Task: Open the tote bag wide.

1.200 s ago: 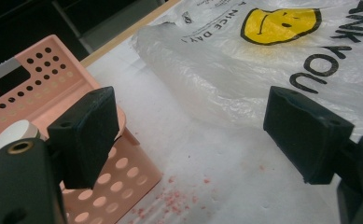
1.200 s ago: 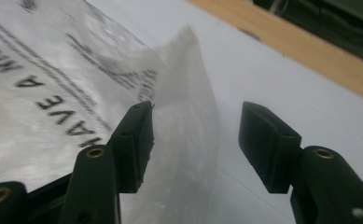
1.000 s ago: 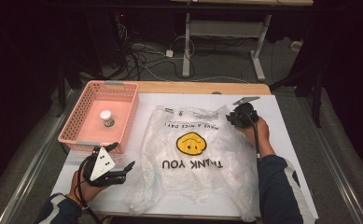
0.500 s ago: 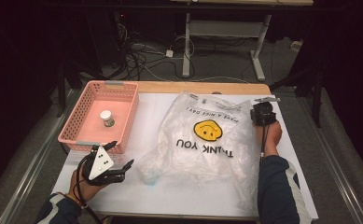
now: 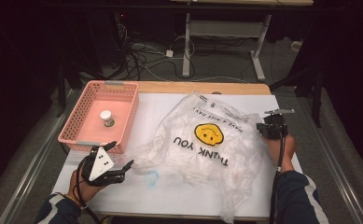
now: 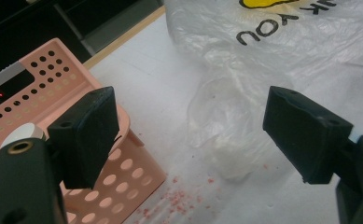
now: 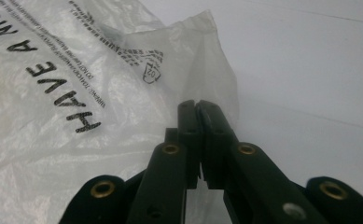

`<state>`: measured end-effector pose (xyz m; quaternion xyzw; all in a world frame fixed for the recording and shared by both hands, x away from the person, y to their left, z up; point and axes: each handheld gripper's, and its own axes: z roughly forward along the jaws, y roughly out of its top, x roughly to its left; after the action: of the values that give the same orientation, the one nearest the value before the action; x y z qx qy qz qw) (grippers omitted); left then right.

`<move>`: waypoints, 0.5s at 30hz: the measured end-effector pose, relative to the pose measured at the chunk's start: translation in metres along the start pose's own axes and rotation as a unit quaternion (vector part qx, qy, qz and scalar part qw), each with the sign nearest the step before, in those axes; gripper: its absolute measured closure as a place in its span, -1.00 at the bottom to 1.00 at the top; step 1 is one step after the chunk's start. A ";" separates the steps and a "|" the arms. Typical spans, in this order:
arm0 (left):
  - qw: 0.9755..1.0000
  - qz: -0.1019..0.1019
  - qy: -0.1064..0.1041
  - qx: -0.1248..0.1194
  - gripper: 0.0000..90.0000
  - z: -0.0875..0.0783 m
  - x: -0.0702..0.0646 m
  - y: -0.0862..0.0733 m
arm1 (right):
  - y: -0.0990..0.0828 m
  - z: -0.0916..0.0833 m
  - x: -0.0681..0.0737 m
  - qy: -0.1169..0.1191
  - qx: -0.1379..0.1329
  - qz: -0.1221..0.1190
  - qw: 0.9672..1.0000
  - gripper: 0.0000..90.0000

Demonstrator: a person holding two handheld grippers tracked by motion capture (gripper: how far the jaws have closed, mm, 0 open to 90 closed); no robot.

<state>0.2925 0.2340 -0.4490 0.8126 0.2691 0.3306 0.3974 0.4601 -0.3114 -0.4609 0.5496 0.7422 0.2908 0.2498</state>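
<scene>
We see the plastic bag (image 5: 212, 144) spread across the middle of the desk (image 5: 170, 196). Our right gripper (image 7: 198, 105) has its fingers (image 7: 188, 126) closed on the bag's thin edge at the bag's right side. Our left gripper (image 6: 188, 135) rests with fingers wide open, the bag's crumpled corner lying between and just beyond them, untouched, beside the pink basket (image 6: 53, 84).

One plastic bag (image 5: 212, 140), one pink basket (image 5: 83, 122), one small jar (image 5: 107, 117), two grippers.
</scene>
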 end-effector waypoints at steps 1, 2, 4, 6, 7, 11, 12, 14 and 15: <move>1.000 0.000 0.000 0.000 -0.60 0.000 0.000 0.000 | -0.004 -0.003 0.003 0.002 -0.003 -0.004 1.000 0.96; 1.000 0.001 0.002 0.002 -0.60 0.000 0.000 0.000 | -0.008 -0.005 0.005 0.006 -0.005 -0.007 1.000 0.94; 1.000 0.001 0.003 0.004 -0.60 0.000 0.000 0.000 | -0.013 -0.009 0.011 0.007 -0.003 -0.021 1.000 0.89; 1.000 0.002 0.004 0.004 -0.60 0.000 0.000 0.000 | -0.014 -0.013 0.014 0.012 -0.008 -0.031 0.999 0.82; 1.000 0.003 0.005 0.006 -0.60 0.000 0.000 0.000 | -0.015 -0.016 0.015 0.012 -0.015 -0.032 0.999 0.76; 1.000 0.005 0.007 0.005 -0.60 -0.001 0.000 0.000 | -0.012 -0.034 0.021 0.009 -0.048 -0.048 0.998 0.53; 1.000 0.006 0.007 0.004 -0.60 -0.001 0.000 0.000 | -0.010 -0.041 0.024 0.011 -0.061 -0.055 0.997 0.47; 1.000 0.007 0.005 0.002 -0.60 -0.002 -0.001 0.000 | -0.007 -0.059 0.033 0.016 -0.092 -0.075 0.993 0.37; 1.000 0.007 0.005 0.002 -0.60 -0.002 -0.001 0.000 | -0.006 -0.068 0.039 0.029 -0.109 -0.089 0.990 0.36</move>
<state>0.2906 0.2347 -0.4485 0.8136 0.2662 0.3372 0.3918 0.3985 -0.2861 -0.4186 0.4423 0.7589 0.3622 0.3119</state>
